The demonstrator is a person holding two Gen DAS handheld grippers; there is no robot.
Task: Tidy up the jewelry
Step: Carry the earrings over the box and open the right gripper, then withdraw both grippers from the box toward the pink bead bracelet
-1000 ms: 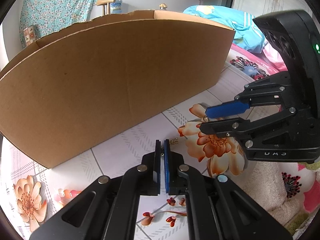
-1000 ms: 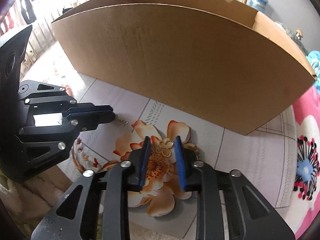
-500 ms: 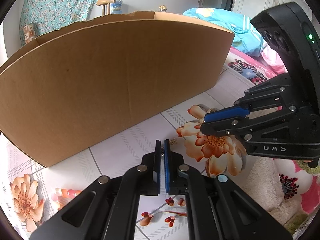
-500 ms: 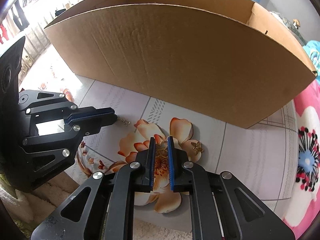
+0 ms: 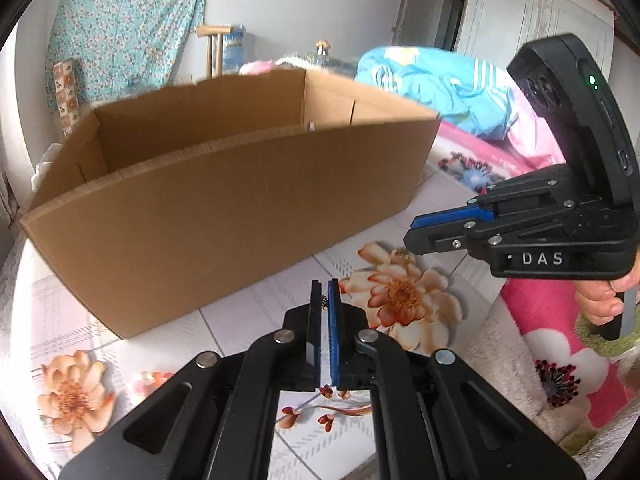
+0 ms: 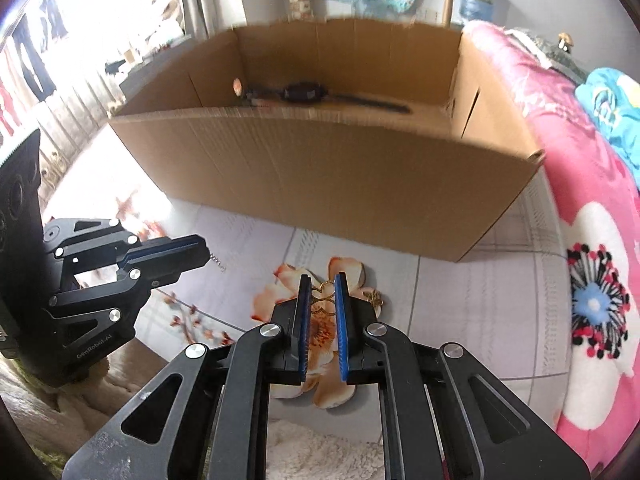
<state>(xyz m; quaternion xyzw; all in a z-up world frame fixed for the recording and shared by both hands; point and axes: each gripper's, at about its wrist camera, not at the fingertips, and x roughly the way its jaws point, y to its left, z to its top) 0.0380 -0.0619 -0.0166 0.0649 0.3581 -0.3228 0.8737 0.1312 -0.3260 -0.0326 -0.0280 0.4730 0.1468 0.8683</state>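
My left tongs [image 5: 325, 300] pinch a fine chain [image 5: 323, 301]; my right tongs [image 6: 323, 292], marked "DAS", have just closed on a gold ornament [image 6: 322, 294]. At 12 o'clock stands the cardboard box [image 6: 320, 168].

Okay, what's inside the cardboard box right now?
In the right wrist view, the cardboard box holds a dark strap-like piece, maybe a watch, lying along the far wall, with a small pale object beside it. The near wall hides the rest of the floor.
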